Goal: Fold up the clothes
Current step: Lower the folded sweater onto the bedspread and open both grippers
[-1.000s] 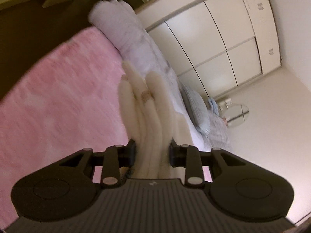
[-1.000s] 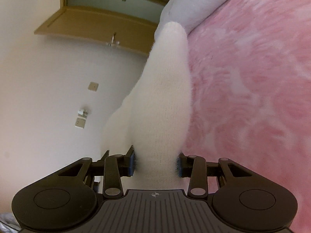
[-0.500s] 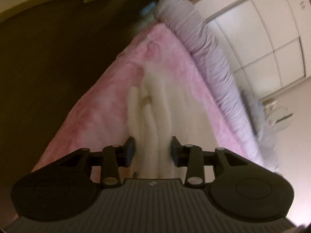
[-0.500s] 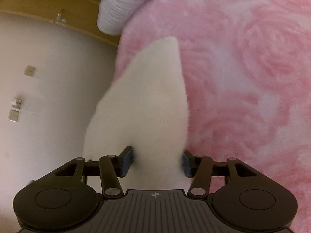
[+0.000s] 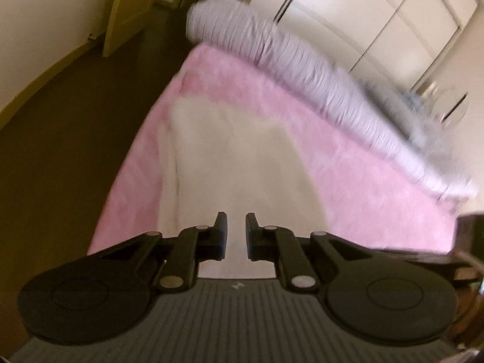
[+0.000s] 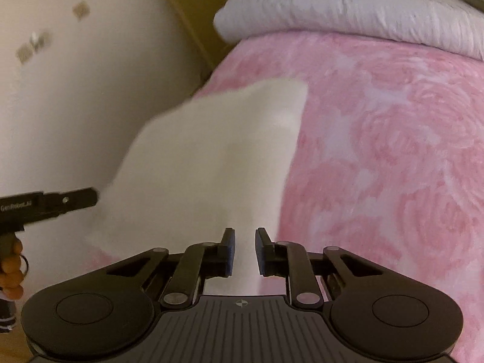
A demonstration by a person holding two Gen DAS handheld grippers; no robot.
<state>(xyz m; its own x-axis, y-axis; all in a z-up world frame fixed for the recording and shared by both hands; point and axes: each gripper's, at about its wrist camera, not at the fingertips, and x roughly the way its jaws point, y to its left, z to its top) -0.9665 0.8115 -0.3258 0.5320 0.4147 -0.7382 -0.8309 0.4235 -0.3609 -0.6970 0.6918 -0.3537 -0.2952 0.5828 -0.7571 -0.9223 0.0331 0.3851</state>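
**White garment laid flat on the pink bed, both grippers at its near edge**

You had the white fuzzy knit garment (image 5: 230, 163) lying spread out on the pink rose-patterned plush blanket (image 6: 393, 151) that covered the bed. In your left wrist view it stretched away from the gripper toward the far corner of the blanket, close to the bed's edge above the dark floor (image 5: 60, 151). A rolled pale lilac ribbed quilt (image 5: 302, 69) lay along the far side of the blanket, well apart from the garment.

Your left gripper (image 5: 236, 233) hung over the near end of the garment with its jaws drawn nearly together, only a narrow slit between them. The white cloth showed through that slit, but the picture was blurred and I could not tell whether any fold of it was caught between the pads.

Your right gripper (image 6: 244, 252) was closing over the near right edge of the garment. A slim gap remained between its blue-lined pads, white cloth showed in it, and whether the pads pressed on the cloth I could not tell.

In the right wrist view your left hand (image 6: 10, 263) appeared at the left edge, holding the black body of the other gripper just beside the garment's left border. White wardrobe doors (image 5: 378, 15) stood beyond the bed.
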